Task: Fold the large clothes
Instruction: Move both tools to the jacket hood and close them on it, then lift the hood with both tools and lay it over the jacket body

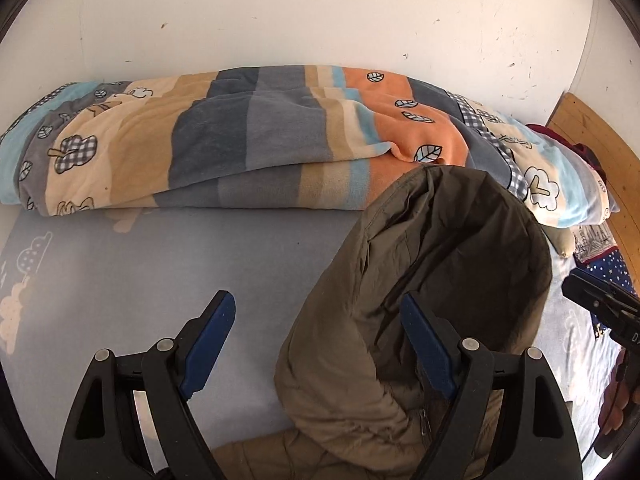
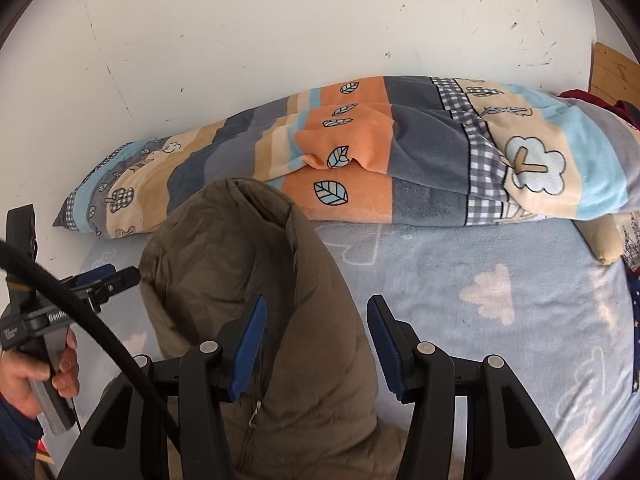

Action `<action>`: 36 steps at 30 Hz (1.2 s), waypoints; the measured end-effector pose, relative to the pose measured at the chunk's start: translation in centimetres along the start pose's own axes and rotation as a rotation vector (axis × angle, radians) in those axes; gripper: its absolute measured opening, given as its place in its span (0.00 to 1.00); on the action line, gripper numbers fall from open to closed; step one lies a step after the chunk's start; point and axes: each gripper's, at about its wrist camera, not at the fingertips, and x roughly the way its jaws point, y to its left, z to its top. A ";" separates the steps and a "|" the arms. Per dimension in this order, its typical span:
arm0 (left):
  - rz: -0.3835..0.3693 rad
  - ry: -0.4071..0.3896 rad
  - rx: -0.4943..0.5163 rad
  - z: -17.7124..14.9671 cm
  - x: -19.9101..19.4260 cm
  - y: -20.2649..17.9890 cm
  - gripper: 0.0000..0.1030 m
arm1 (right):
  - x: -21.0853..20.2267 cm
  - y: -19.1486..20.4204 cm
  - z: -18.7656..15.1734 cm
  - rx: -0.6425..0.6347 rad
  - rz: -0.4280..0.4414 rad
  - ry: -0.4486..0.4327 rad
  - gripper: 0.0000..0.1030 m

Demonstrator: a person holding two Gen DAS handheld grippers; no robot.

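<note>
An olive-brown hooded jacket (image 1: 420,280) lies on the light blue bed sheet (image 1: 140,280), hood pointing toward the wall. My left gripper (image 1: 318,308) is open over the hood's left edge, its right finger over the hood's inside and its left finger over the sheet. In the right wrist view the jacket (image 2: 248,272) lies under my open right gripper (image 2: 316,310), whose jaws straddle the hood's right edge. The left gripper (image 2: 116,276) shows at the left there, held by a hand. The right gripper (image 1: 592,296) shows at the right edge of the left wrist view.
A rolled striped blanket (image 1: 240,140) with leaf and tree prints lies along the white wall (image 1: 320,12). A wooden headboard (image 1: 592,148) and a pillow (image 1: 592,244) are at the right. A black cable (image 2: 80,320) crosses the right wrist view.
</note>
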 end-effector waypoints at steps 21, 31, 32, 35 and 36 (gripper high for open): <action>-0.166 -0.016 0.068 -5.5 -10.5 -1.1 0.11 | -8.0 3.3 -4.3 -0.115 0.008 -0.050 0.09; -0.160 0.087 -0.058 -22.4 -13.7 0.2 0.20 | -11.9 4.9 -19.1 -0.034 0.051 0.033 0.09; -0.146 0.112 -0.091 -23.9 -12.6 0.5 0.20 | -11.1 4.8 -20.4 -0.016 0.047 0.062 0.09; -0.113 0.197 -0.164 -27.1 -10.0 1.1 0.22 | -7.5 4.3 -24.5 0.040 -0.002 0.154 0.11; -0.093 0.176 -0.151 -27.7 -10.1 0.8 0.22 | -7.1 4.3 -25.3 0.043 -0.014 0.148 0.11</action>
